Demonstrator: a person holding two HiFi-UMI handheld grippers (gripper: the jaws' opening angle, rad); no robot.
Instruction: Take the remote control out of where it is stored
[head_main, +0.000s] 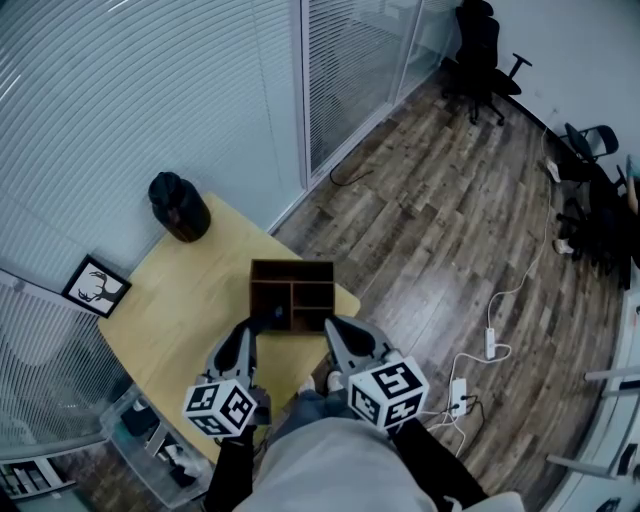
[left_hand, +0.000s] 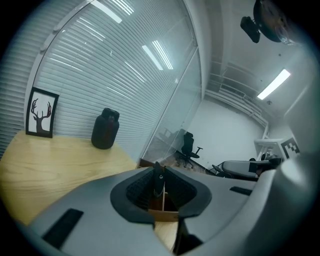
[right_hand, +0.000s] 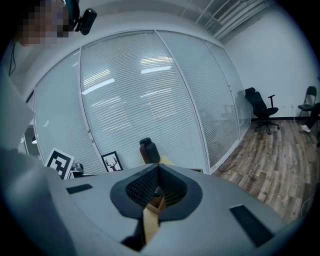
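wooden box (head_main: 292, 264) sits on the table (head_main: 180, 290), near the edge closest to me. everything below is placed from that box.

remote (left_hand: 158, 182) stands on end in the box's front left pocket. i see it edge-on as a thin dark slab, so only its top end is free to grab. left gripper (head_main: 250, 330) comes at the box from the near side, tilted a little down. its fingers are clamped on that top end, with the ribbed pads (left_hand: 137, 189) pressing it from both sides. i read the shallow slant as a way to reach the upright end without knocking the box's front wall. can't tell if the remote's foot is clear of the pocket; i judge it is at most partly out.

right gripper (right_hand: 159, 170) hovers by the box's near right corner, fingers together, nothing in them. my guess is it's parked there to steady the box.

dark jug (head_main: 180, 207) stands beyond the box to the left, and a framed deer picture (head_main: 97, 286) well left of it. both are out of the way.

next call: lift straight up along the pocket. risk: the light box rides up or tips with it.
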